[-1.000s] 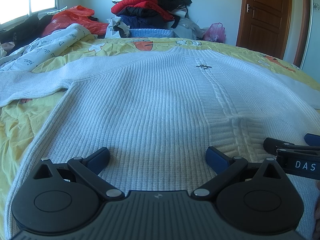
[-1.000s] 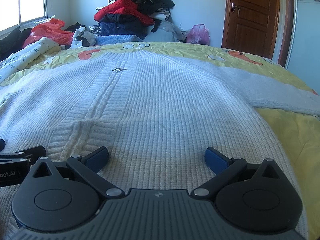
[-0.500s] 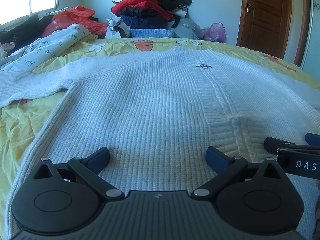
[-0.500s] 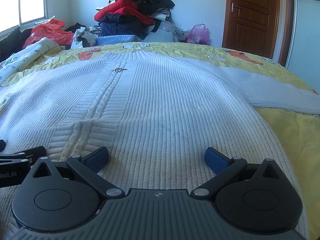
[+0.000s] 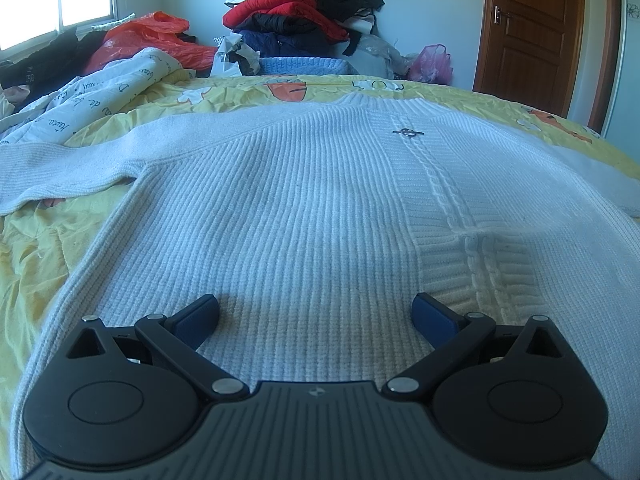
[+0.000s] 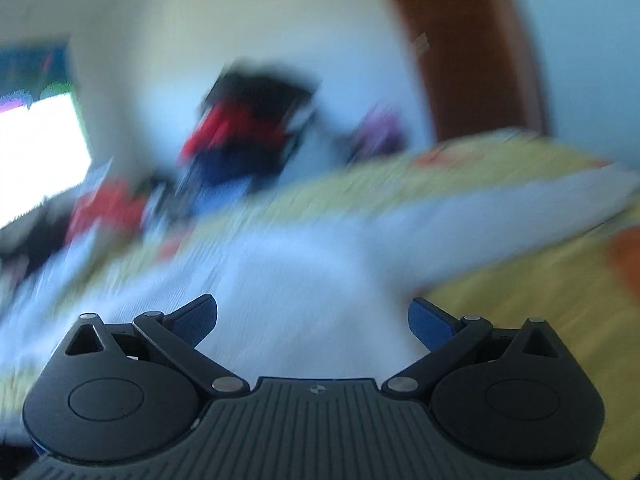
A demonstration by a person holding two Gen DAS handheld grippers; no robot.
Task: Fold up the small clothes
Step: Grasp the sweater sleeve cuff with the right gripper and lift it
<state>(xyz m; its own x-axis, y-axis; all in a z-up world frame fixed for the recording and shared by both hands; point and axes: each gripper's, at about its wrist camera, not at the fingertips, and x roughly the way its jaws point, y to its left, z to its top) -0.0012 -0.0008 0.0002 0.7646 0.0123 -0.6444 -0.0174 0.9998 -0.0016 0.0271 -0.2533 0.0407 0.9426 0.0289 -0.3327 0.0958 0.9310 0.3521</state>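
A white ribbed knit sweater (image 5: 304,208) lies flat and spread on the yellow bedspread (image 5: 32,264), hem toward me, with a cable band and a small metal ornament (image 5: 408,133) down its middle. My left gripper (image 5: 316,316) is open and empty, low over the hem. The right wrist view is heavily blurred. My right gripper (image 6: 312,316) is open and empty above the sweater's right side (image 6: 288,280), near its right sleeve (image 6: 480,224).
A heap of red, black and blue clothes (image 5: 296,20) stands beyond the bed's far edge. A white printed quilt (image 5: 100,88) and an orange bag (image 5: 156,36) lie at the far left. A brown door (image 5: 532,28) is at the far right.
My right gripper has swung up and to the right, tilting and blurring its view, and has left the left wrist view. My left gripper has stayed still and open.
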